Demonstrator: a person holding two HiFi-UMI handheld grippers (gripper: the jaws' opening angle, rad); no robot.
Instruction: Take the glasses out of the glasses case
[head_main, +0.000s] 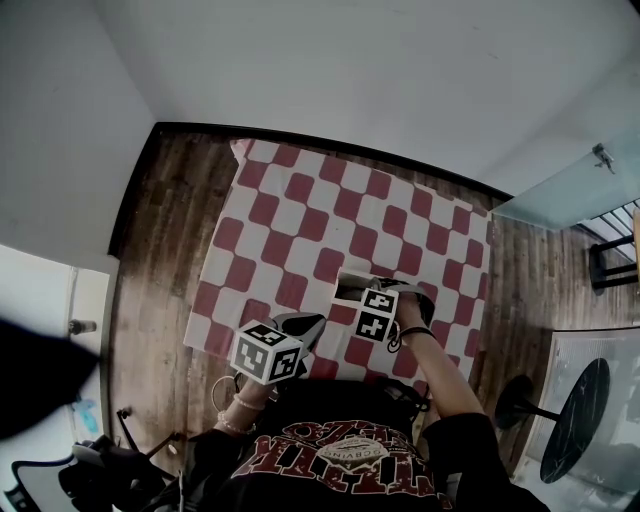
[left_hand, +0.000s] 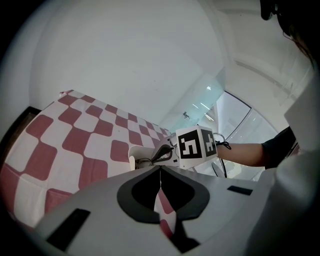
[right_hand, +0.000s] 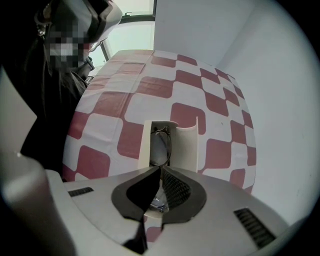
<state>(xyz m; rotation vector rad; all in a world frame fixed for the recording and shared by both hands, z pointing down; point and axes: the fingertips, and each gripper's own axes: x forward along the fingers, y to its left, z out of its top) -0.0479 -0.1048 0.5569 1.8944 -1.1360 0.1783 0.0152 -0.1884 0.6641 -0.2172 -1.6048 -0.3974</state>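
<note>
While case (right_hand: 187, 144) lies open on checked cloth (right_hand: 210, 102), glasses (right_hand: 161, 144) inside are pinched by right gripper (right_hand: 160, 169), jaws closed on frame. Left gripper (left_hand: 160, 168) held near cloth edge, jaws together, nothing between.

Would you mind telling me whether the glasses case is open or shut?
Open: the case shows the glasses lying inside.

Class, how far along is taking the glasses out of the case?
Done: the case lies open. In hand: the right claw looks closed on the glasses, which lie inside the case. To do: lifting them out. The left claw is shut, empty.
</note>
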